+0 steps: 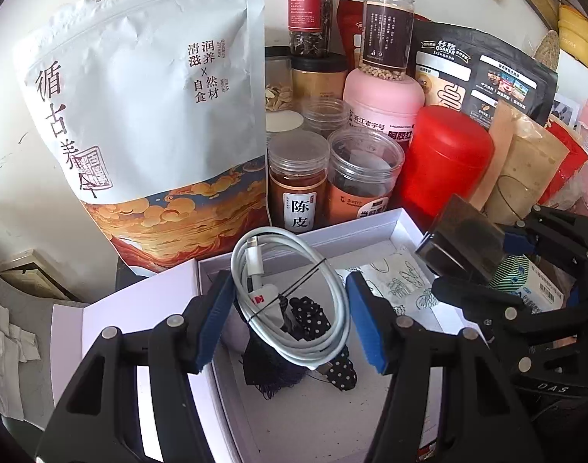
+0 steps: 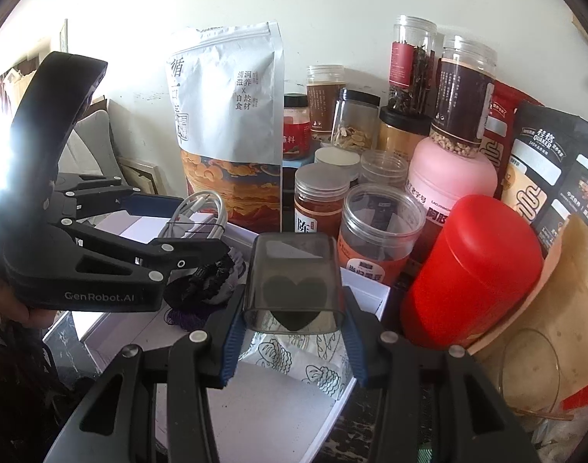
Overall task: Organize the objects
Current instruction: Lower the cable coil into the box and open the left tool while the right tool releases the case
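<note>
left gripper [image 1: 290, 320] hung over the open white cardboard box [image 1: 405, 227] at the counter's near edge, its fingers apart around a coiled white charging cable [image 1: 294, 301]; whether they pinched the coil, i couldn't tell. right gripper [image 2: 292, 322] had its fingers clamped on a smoky translucent phone case with a black heart [image 2: 294, 281], long axis pointing straight ahead toward the clear plastic jars [image 2: 378, 227]. the box lay just below and left of that case, so the right hand looked nearer for the drop.
</note>
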The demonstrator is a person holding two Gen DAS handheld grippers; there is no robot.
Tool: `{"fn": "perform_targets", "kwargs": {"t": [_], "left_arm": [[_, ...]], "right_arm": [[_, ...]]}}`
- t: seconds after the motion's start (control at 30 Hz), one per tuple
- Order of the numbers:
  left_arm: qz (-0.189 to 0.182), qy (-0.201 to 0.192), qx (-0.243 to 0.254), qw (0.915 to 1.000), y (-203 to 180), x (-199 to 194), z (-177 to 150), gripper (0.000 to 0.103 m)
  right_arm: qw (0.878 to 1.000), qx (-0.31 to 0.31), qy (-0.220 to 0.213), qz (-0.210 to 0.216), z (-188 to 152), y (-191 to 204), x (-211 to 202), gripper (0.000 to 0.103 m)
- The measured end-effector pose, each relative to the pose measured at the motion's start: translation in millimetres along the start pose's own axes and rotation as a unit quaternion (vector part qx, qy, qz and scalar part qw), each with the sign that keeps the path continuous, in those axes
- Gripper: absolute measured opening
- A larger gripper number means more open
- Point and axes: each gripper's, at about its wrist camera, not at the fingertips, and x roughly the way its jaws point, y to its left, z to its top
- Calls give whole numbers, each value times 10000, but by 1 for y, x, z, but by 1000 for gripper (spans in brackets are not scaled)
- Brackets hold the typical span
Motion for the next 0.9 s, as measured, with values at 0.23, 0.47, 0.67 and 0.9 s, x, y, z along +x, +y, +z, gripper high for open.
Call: {"fn": "perform_targets", "kwargs": {"t": [0.23,0.47,0.67,0.9], "left_arm": [[-14,169,-85,9998,11,29,3,58],[-167,343,51,9993,0,51,-3,58],[-142,494,195,9985,-11,65,-10,58],[-236,591,160,9978,-11,76,-15,58]], "right_arm": [[9998,92,150,54,-1,-6,21,46],[9995,121,292,-60,-9,-11,37,46],[9990,81,445,-65,-16,-10,52,46],[9978,121,647,-20,-22,-11,68,46]]}}
